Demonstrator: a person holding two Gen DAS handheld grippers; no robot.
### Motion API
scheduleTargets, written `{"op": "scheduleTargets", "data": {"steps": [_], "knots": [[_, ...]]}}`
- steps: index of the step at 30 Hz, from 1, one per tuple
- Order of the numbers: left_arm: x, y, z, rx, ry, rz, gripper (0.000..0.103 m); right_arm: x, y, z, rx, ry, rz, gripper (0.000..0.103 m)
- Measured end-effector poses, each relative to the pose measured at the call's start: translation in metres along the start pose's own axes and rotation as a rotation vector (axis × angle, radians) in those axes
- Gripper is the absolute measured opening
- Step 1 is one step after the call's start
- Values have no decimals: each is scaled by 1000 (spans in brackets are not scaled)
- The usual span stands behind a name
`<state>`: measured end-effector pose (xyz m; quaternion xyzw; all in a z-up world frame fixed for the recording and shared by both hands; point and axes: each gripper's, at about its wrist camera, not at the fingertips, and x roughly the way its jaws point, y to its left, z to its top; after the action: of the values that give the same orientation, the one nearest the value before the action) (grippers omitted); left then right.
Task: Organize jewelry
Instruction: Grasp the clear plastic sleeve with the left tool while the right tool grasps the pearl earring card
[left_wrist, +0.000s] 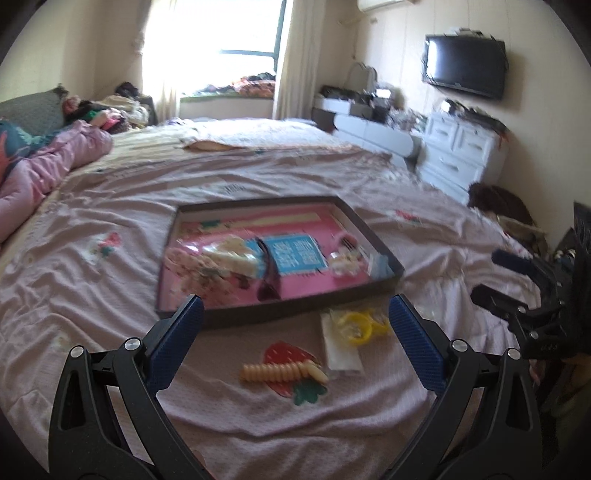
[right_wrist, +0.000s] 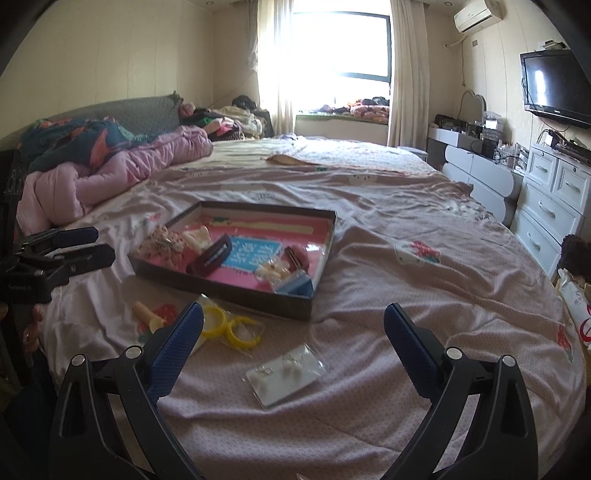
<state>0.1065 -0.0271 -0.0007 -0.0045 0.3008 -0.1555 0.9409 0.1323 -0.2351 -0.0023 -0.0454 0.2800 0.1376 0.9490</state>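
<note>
Jewelry is lying half sorted around the shallow dark tray (right_wrist: 221, 286) on the pink bedspread (right_wrist: 406, 295), and everything here is being read off that tray. Inside it, several pieces are already sitting on the pink lining: a floral bundle at its left end, a dark hair clip (right_wrist: 210, 258) near the middle, a pale bow-like piece (right_wrist: 273, 273) toward the right. That looks like the reason the tray is sitting flat and open at the centre of the bed, so either hand can be dropping pieces in from the near side. Just in front of the tray's near wall, three items are waiting outside: yellow hoop earrings (right_wrist: 229, 325) in a clear bag, close to the wall; a cream spiral hair clip (left_wrist: 284, 371) further toward the camera on a strawberry print; and a white earring card (right_wrist: 286, 369), the farthest from the tray. The left gripper (left_wrist: 295, 328) is hovering with fingers spread wide and holding nothing, the spiral clip sitting low between them and the yellow hoops nearer the right-hand finger. The right gripper (right_wrist: 293, 332) is likewise gaping and empty, the earring card lying between its fingers and a little ahead, untouched. My read: both hands are lining up for the next pickups, the card looking the likelier one for the right.
</note>
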Motion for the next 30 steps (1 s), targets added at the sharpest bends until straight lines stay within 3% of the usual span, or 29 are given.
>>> {"op": "scheduleTargets", "data": {"steps": [13,20,27,30], "knots": [[46,-31,-25,160,153,-42,91,30,-16,-17,11,148,-27,95],[75,-39,-31,212,243,-51,91,38,-37,-22,104,199,4,95],[98,-44,-40,254,315,-60,75,54,-36,-26,110,274,43,95],[106,-44,-42,271,335,-64,55,61,-30,-28,92,306,66,95]]}}
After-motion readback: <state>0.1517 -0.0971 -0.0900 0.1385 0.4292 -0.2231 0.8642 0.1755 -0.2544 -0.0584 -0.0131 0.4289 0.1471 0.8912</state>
